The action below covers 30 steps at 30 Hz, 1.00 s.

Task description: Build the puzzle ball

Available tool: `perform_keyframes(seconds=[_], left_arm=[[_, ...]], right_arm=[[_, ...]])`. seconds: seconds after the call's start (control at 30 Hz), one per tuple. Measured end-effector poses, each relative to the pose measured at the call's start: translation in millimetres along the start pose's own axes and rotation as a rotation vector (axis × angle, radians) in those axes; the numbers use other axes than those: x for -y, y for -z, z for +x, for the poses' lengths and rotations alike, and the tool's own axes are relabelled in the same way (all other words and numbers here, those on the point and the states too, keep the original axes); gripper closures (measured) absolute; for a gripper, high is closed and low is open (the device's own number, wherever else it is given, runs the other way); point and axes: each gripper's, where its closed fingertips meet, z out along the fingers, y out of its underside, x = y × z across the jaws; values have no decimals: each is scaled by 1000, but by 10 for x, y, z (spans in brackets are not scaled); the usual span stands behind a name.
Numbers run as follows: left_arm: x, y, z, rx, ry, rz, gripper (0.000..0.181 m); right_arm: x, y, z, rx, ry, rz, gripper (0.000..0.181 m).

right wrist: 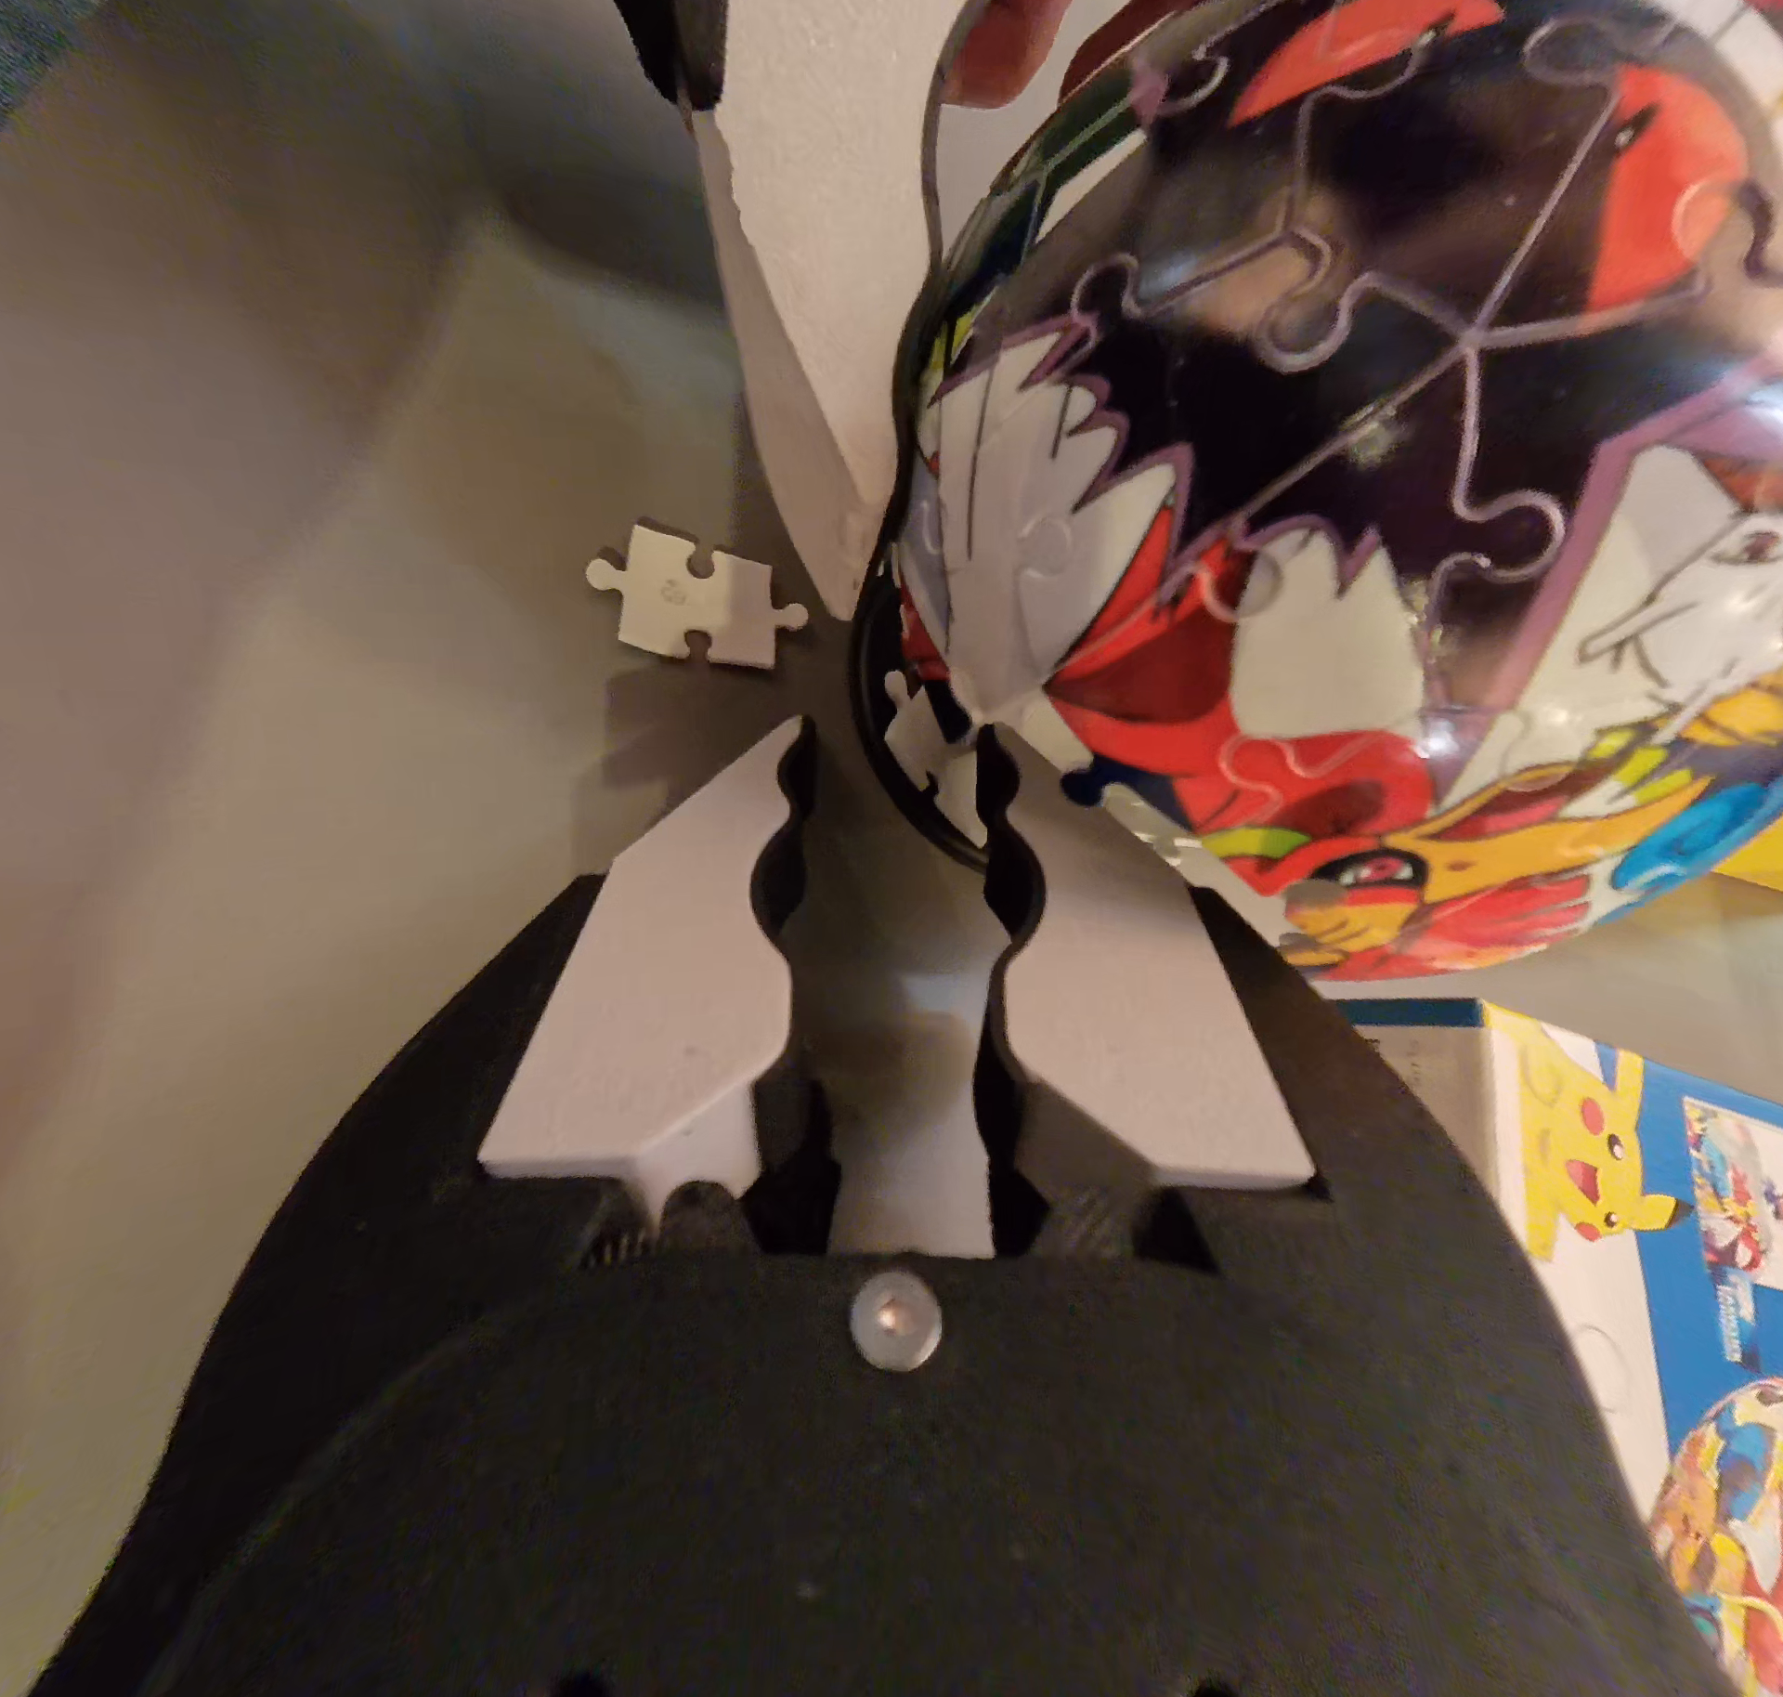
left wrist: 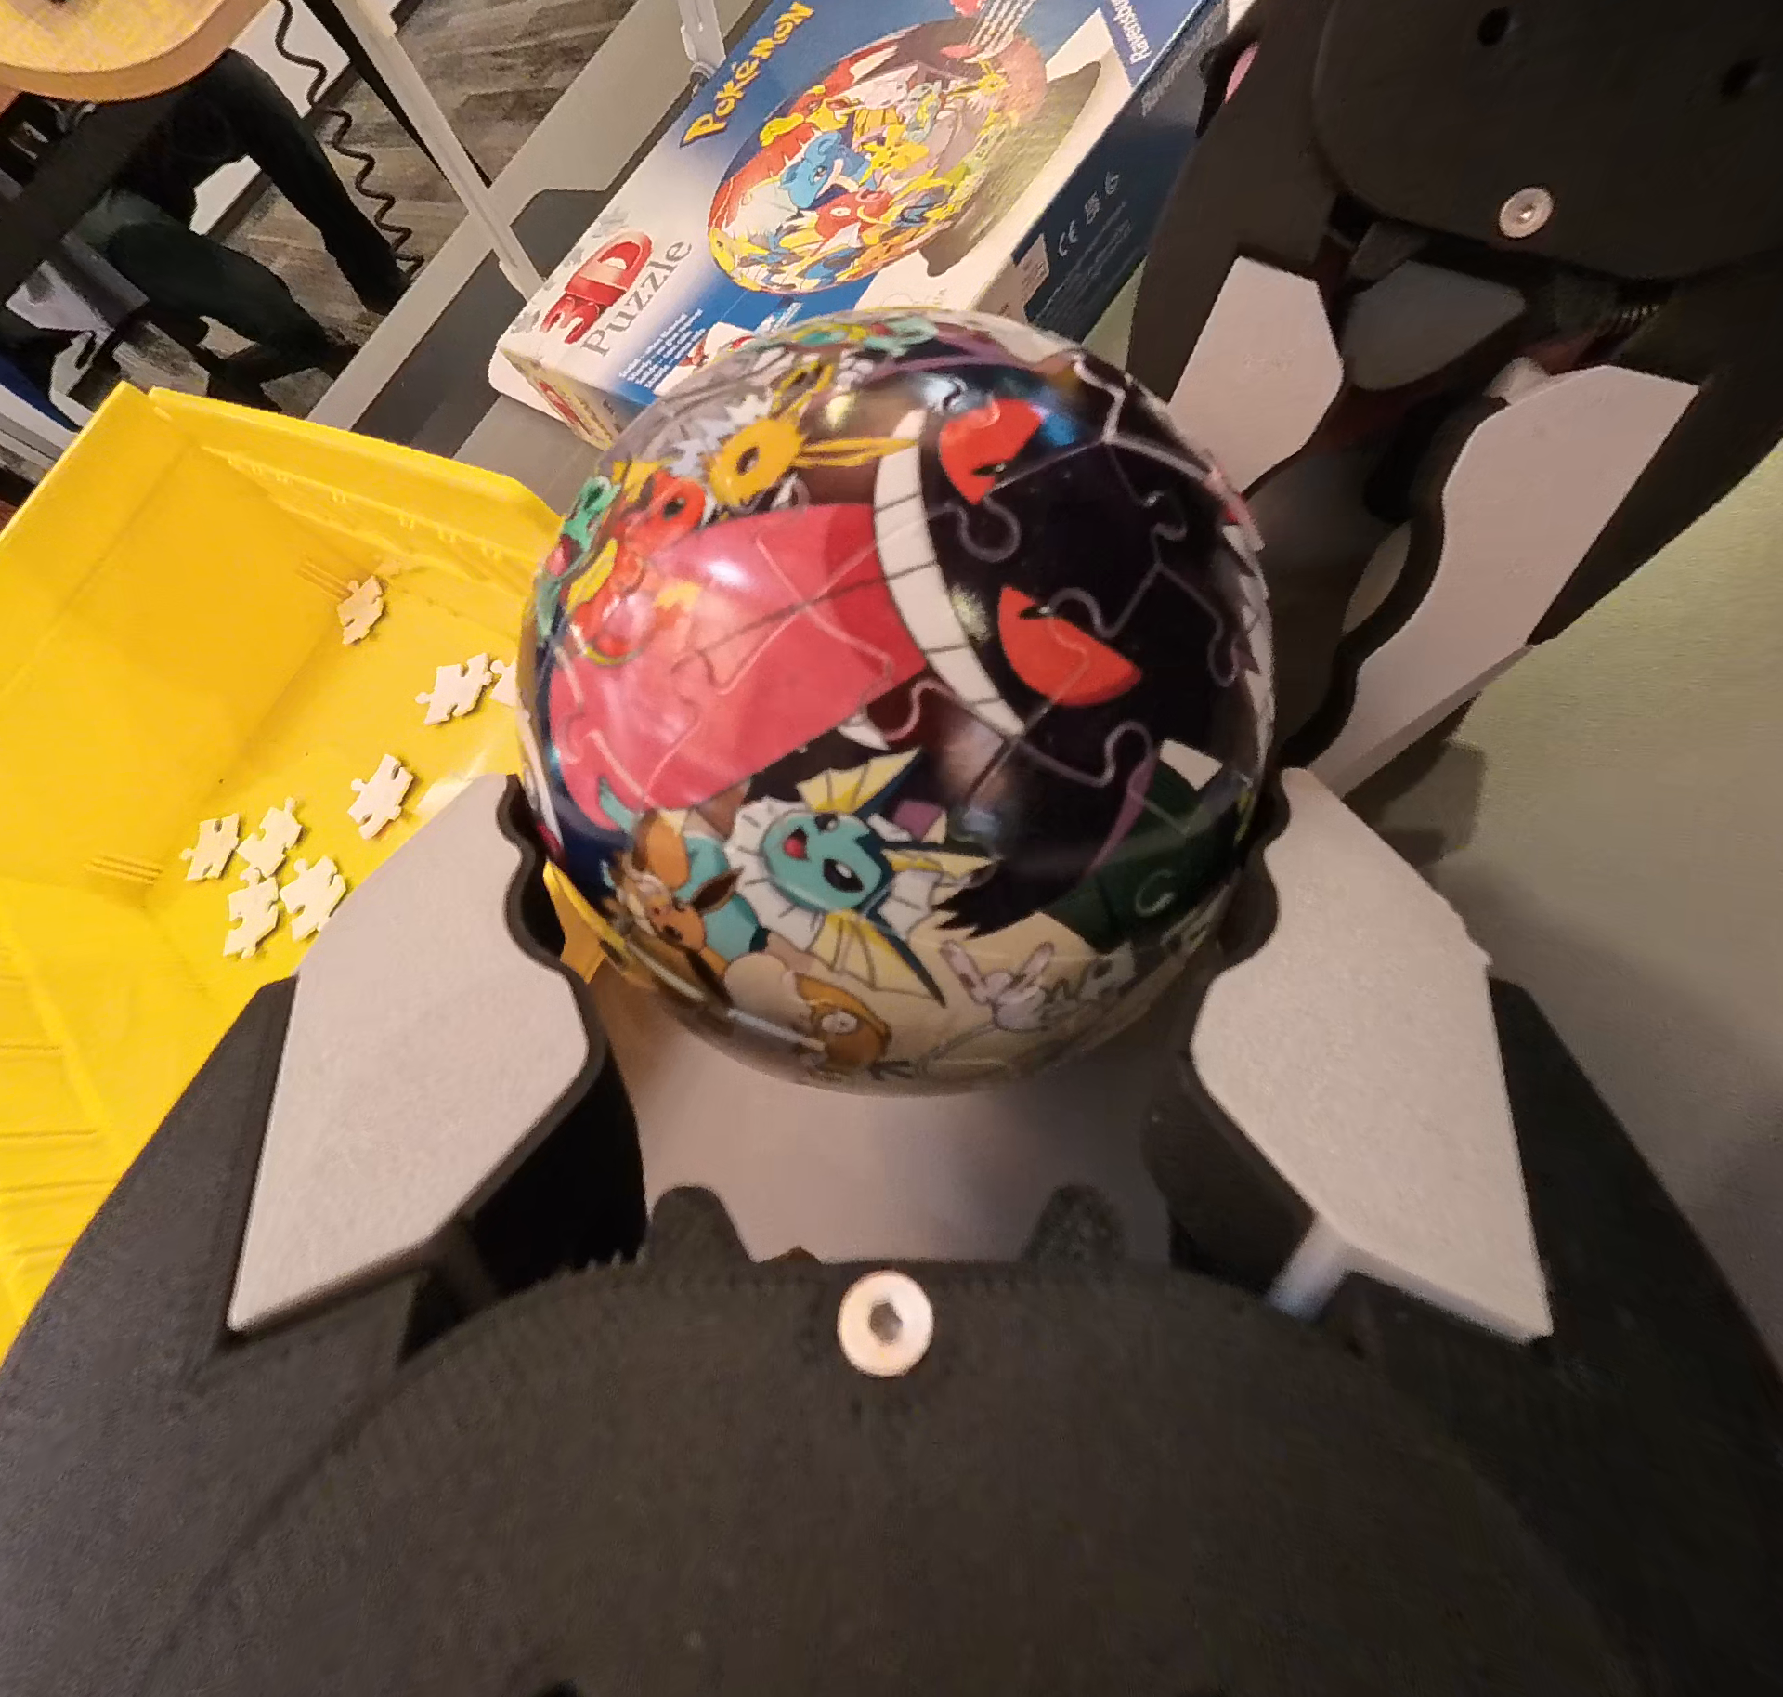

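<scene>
The table [left wrist: 1640, 830] was a grey-green surface, and at its left edge sat a yellow bin [left wrist: 193, 589] with white puzzle pieces [left wrist: 280, 869] scattered on its floor, blank sides up. Behind the middle lay the puzzle box [left wrist: 868, 184], flat, its picture side up; in the right wrist view a corner of it showed at lower right.

The ball [left wrist: 897, 705] was held off the table in the left gripper [left wrist: 892, 869], whose jaws were spread wide and pressed against the ball's lower sides, one on the left and one on the right. The ball looked almost whole, glossy and covered in cartoon figures. In the right wrist view an opening showed at its edge, with a dark rim and white piece backs around it.

The right gripper [right wrist: 892, 753] stood close beside the ball, its jaws parted by a narrow gap with nothing between them; its right fingertip [right wrist: 994, 763] was at the opening.

One loose piece [right wrist: 695, 604] lay white side up on the table, just beyond the right gripper and near the ball.
</scene>
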Motion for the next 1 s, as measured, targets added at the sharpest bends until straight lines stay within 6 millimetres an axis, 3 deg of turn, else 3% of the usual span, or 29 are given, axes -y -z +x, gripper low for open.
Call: perform_keyframes(seconds=[0.47, 0.67, 1.0], left_arm=[[54, -2, 107, -30, -18, -7, 49], [47, 0, 103, -27, -17, -14, 50], [56, -9, 99, -32, -18, -9, 50]], right_arm=[[-25, 68, -52, -26, 17, -13, 153], [-39, 113, -61, -14, 0, -30, 146], [-24, 105, -70, 3, 12, -5, 148]])
